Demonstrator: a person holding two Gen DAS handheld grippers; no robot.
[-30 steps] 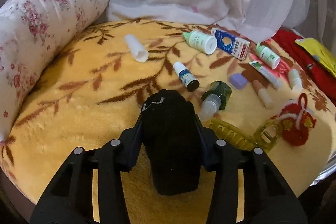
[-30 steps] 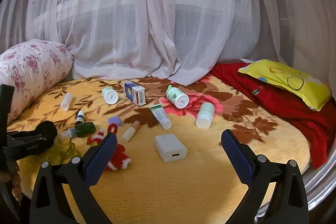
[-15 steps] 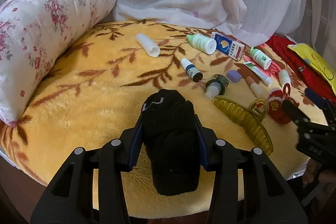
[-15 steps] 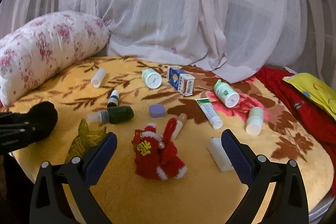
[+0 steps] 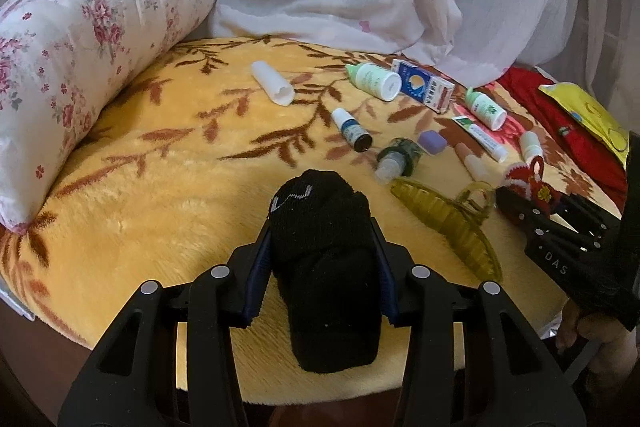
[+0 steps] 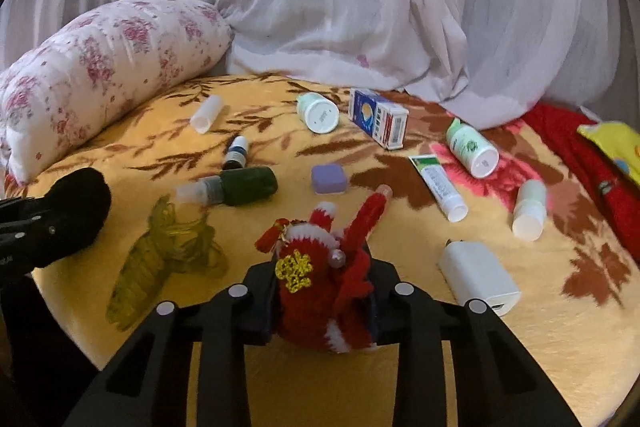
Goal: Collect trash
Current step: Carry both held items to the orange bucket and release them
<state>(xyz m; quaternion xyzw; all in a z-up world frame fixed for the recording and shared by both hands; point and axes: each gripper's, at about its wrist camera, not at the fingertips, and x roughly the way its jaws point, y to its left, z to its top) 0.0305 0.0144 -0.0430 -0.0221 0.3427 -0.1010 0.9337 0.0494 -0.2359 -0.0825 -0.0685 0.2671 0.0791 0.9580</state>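
The bed [image 6: 520, 367] carries a floral pillow [image 6: 100, 75], small bottles [image 6: 318, 113], a carton [image 6: 378, 123], a charger [image 6: 478, 277] and a hair claw [image 6: 160, 259].

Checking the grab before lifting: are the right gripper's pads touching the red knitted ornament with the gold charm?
Touching. In the right wrist view the right gripper, its jaws just closed, presses on both sides of the red knitted ornament, no gap showing.

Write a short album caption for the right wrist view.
Right gripper closes on a red knitted ornament above a yellow blanket strewn with small bottles.
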